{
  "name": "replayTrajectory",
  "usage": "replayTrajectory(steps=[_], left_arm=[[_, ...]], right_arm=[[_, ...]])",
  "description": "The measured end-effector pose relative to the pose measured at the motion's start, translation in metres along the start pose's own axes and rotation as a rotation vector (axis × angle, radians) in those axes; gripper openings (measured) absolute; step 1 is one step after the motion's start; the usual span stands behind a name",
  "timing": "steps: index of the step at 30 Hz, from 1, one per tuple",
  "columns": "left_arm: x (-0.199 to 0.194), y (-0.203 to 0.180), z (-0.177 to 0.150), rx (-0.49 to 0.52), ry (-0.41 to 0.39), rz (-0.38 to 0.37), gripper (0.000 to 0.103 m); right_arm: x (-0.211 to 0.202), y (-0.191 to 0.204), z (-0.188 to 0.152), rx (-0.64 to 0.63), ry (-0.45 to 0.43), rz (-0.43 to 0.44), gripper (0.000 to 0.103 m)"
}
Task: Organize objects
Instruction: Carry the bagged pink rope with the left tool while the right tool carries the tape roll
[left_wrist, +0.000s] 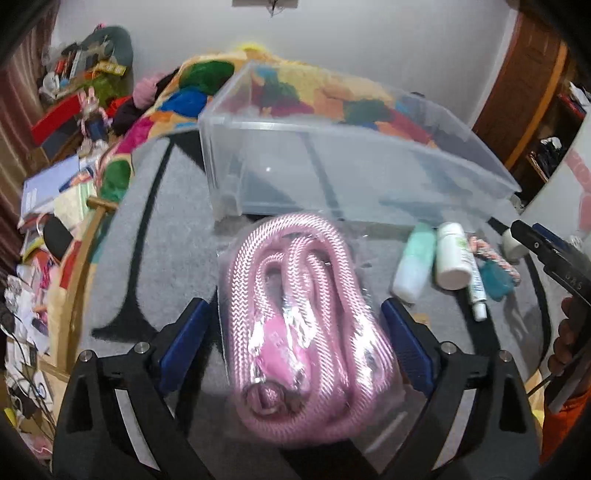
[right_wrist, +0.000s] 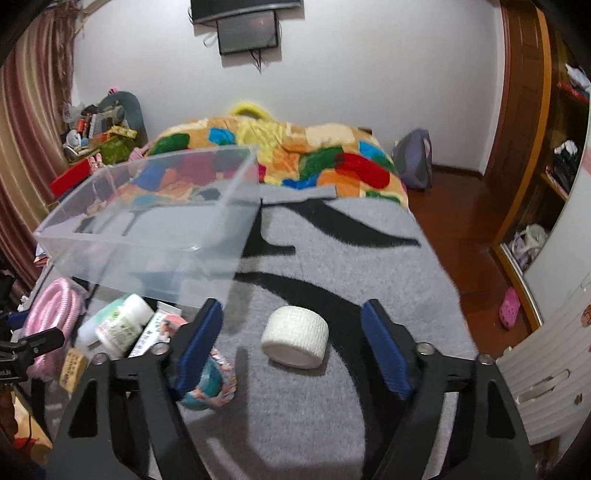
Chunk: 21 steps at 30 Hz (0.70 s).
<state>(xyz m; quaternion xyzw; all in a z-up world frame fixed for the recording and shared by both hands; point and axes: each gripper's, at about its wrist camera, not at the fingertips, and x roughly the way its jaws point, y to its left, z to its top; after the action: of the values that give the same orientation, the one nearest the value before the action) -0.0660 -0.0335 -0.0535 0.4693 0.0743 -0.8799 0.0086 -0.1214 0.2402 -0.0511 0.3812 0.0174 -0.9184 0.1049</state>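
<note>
Rope (left_wrist: 306, 328), pink and coiled in a clear bag, sat between the wide-open fingers of the left gripper (left_wrist: 295, 343), just in front of the clear box (left_wrist: 332, 166); whether the pads touched it I could not tell. The right gripper (right_wrist: 291, 347) was wide open too, holding nothing, around a white tape roll (right_wrist: 295, 336) right of the box. White bottles (left_wrist: 450, 254) lay near the box.

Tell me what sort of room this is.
Most likely a bedroom in a home. A bed with a patchwork quilt fills the middle, a wooden wardrobe stands at the right, and curtains hang at the left. Clutter is piled by the wall.
</note>
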Motion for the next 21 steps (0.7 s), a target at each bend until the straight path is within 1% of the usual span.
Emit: replayTrajectory(steps=[1,3,4,5,6,7,8,10,13,16,21], left_arm=[[0.0,0.0,0.0,0.001,-0.015,0.006,0.094],[0.001,-0.004,0.0,0.016,-0.028,0.029,0.093],[0.002,-0.005,-0.001,0.019,-0.039,0.035,0.09],[0.002,-0.007,-0.002,0.027,-0.049,0.042,0.085],[0.002,-0.009,-0.003,0.04,-0.059,0.056,0.081],[0.001,-0.011,-0.004,0.051,-0.068,0.069,0.072],[0.0,-0.014,-0.005,0.069,-0.076,0.083,0.068],[-0.002,-0.013,-0.006,0.073,-0.08,0.074,0.064],[-0.009,-0.009,-0.008,0.068,-0.076,0.038,0.061],[-0.022,-0.005,-0.011,0.064,-0.088,0.015,0.06],[-0.053,0.001,-0.008,0.053,-0.151,0.007,0.059]], right_arm=[[0.005,0.0,0.0,0.002,0.016,0.003,0.059],[0.013,-0.002,-0.002,0.014,0.04,0.013,0.044],[0.016,-0.003,-0.003,0.025,0.052,0.023,0.04],[0.017,-0.003,-0.005,0.032,0.056,0.024,0.036],[0.017,-0.003,-0.006,0.036,0.053,0.023,0.036],[0.015,-0.004,-0.007,0.043,0.046,0.028,0.036],[0.013,-0.005,-0.007,0.045,0.04,0.033,0.036],[0.007,-0.003,-0.01,0.045,0.026,0.049,0.035],[-0.007,0.001,-0.013,0.04,0.003,0.072,0.035],[-0.022,0.007,-0.014,0.032,-0.018,0.106,0.035],[-0.045,0.02,-0.011,0.003,-0.063,0.141,0.035]])
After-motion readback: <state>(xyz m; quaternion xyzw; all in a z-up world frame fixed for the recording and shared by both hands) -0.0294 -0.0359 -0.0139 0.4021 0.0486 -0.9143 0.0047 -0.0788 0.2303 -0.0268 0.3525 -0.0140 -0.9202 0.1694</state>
